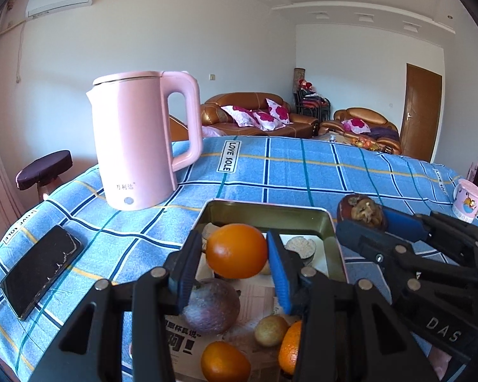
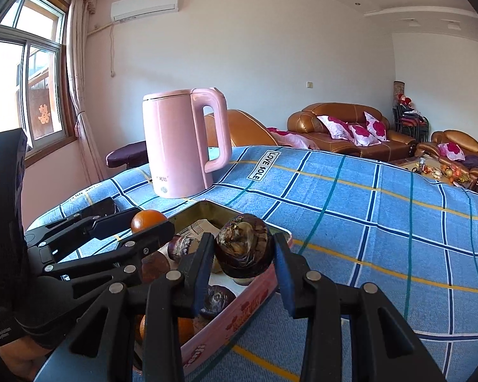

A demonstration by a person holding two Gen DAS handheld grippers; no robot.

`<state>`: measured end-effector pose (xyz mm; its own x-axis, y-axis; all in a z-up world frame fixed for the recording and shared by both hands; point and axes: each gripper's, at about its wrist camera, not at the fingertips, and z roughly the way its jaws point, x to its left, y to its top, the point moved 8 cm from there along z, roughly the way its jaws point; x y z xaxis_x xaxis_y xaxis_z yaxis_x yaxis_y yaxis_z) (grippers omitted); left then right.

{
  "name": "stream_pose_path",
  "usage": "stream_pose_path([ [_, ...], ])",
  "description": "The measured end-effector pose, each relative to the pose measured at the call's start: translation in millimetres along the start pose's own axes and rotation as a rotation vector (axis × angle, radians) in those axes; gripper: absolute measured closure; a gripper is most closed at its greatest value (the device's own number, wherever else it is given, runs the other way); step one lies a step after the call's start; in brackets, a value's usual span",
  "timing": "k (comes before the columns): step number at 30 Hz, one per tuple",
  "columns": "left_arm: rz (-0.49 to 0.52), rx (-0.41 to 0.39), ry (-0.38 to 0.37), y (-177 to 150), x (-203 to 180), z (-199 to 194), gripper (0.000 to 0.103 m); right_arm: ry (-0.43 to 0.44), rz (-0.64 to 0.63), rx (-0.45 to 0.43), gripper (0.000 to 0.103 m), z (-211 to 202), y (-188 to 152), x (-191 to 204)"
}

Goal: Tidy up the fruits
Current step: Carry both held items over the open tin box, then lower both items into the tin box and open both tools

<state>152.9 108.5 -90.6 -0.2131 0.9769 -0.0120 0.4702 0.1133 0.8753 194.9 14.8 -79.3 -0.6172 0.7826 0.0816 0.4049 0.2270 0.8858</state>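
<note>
The left gripper (image 1: 235, 264) has its jaws closed on an orange (image 1: 236, 251), the blue pads pressing its 2 sides; the fruit hangs above the tin tray (image 1: 322, 219), whose floor is lined with printed paper. Below it in the tray lie a dull purple fruit (image 1: 212, 305) at 7 o'clock from the orange, a small yellowish fruit (image 1: 271, 330) at 5 o'clock, and 2 more oranges near the bottom edge of the left wrist view – one (image 1: 225, 363) low in the middle, the other (image 1: 290, 347) partly behind a finger.

The right gripper (image 2: 243, 251) holds a dark, brownish-purple fruit (image 2: 243, 248) with a dried, withered crown; its jaws sit narrow against the fruit, just above the tray's pink outer wall (image 2: 239, 321); another dark fruit (image 2: 215, 299) rests inside the tray beneath it.

The tray sits on a bench under a blue checked cloth (image 1: 302, 172); a pink kettle (image 1: 137, 140) stands upright at 11 o'clock from the tray; a black phone (image 1: 41, 280) lies flat at 9 o'clock; a pink mug (image 1: 468, 200) stands at 2 o'clock, well apart.
</note>
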Motion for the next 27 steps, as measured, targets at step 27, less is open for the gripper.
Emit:
stream_pose_path([
  [27, -0.015, 0.058, 0.010, -11.4, 16.4, 9.8, 0.059, 0.027, -0.011, 0.120, 0.064, 36.6, -17.2, 14.4],
])
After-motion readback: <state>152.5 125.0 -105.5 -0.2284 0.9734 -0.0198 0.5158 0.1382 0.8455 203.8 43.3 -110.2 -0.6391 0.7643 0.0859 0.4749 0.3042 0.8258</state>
